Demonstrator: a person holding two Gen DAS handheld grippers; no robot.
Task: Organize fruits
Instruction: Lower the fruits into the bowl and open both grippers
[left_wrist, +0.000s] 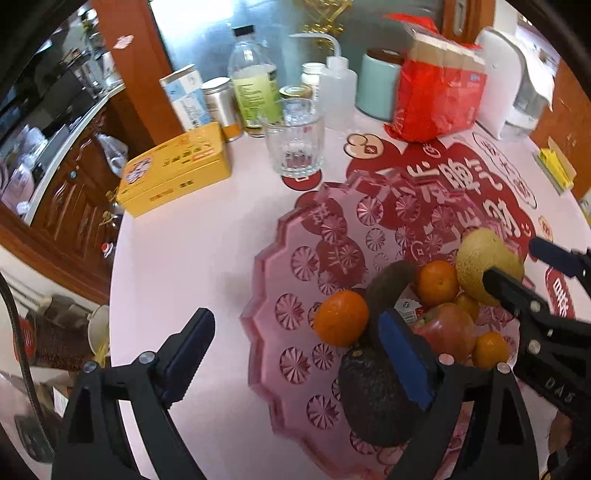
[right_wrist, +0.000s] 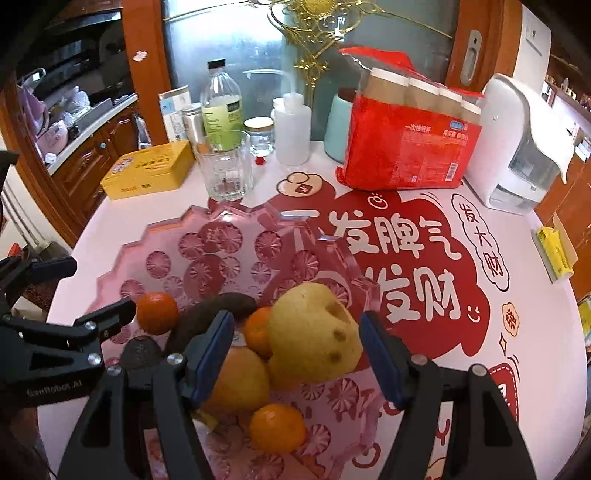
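Observation:
A pink cut-glass tray (left_wrist: 266, 295) (right_wrist: 155, 236) holds several fruits. My left gripper (left_wrist: 295, 354) is open over its near side, with an orange (left_wrist: 341, 317) beyond the gap. A dark avocado (left_wrist: 373, 398) lies by the right finger, touching no pad. A dark long fruit (left_wrist: 391, 284), an apple (left_wrist: 447, 328) and more oranges lie behind. My right gripper (right_wrist: 295, 332) straddles a yellow pear (right_wrist: 314, 332) (left_wrist: 480, 258) that rests on the pile. Its right pad is at the pear's edge and a gap shows at the left pad. The left gripper (right_wrist: 79, 291) shows at the left of the right wrist view.
A glass tumbler (left_wrist: 295, 144) stands just behind the tray, with a yellow tin (left_wrist: 173, 173) to its left. Bottles, a red pack of cups (right_wrist: 406, 147) and a white appliance (right_wrist: 517, 144) line the back. The table edge curves close on the left.

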